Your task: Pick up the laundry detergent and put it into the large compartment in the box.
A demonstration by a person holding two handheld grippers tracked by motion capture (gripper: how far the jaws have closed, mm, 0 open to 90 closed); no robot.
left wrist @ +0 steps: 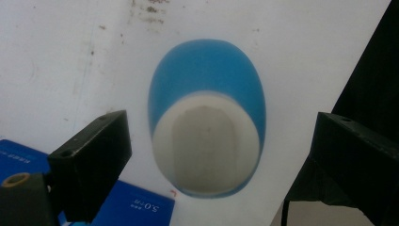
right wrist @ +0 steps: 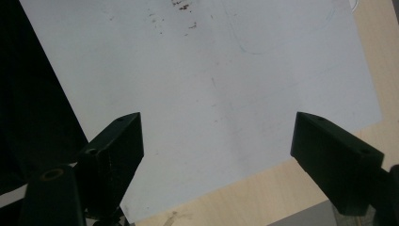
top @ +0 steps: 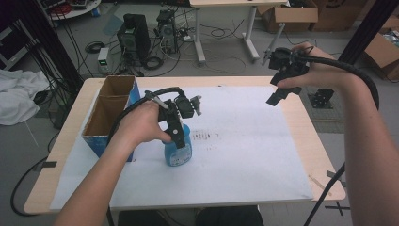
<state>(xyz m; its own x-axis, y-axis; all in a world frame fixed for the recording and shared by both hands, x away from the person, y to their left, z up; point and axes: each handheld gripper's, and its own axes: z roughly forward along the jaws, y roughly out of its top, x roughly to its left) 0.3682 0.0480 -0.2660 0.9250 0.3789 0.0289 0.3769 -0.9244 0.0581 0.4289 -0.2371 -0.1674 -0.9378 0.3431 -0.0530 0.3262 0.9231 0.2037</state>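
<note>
A blue bottle [top: 179, 153] with a white top [left wrist: 207, 141] stands upright on the white paper sheet [top: 244, 155], left of the table's middle. My left gripper [top: 177, 138] hangs straight above it, pointing down. In the left gripper view the bottle [left wrist: 207, 70] sits between the wide-open jaws of that gripper [left wrist: 221, 125], with a gap on each side. My right gripper [top: 281, 92] is held high over the far right corner of the sheet. Its jaws stand open in the right gripper view [right wrist: 219, 122], with bare paper [right wrist: 211, 84] below them.
An open cardboard box [top: 110, 110] with blue sides [left wrist: 134, 207] stands just left of the bottle. Dark smudges [top: 204, 135] mark the sheet. The wooden table edge [right wrist: 263, 197] runs under the right gripper. Computers and cables lie on the floor beyond the table.
</note>
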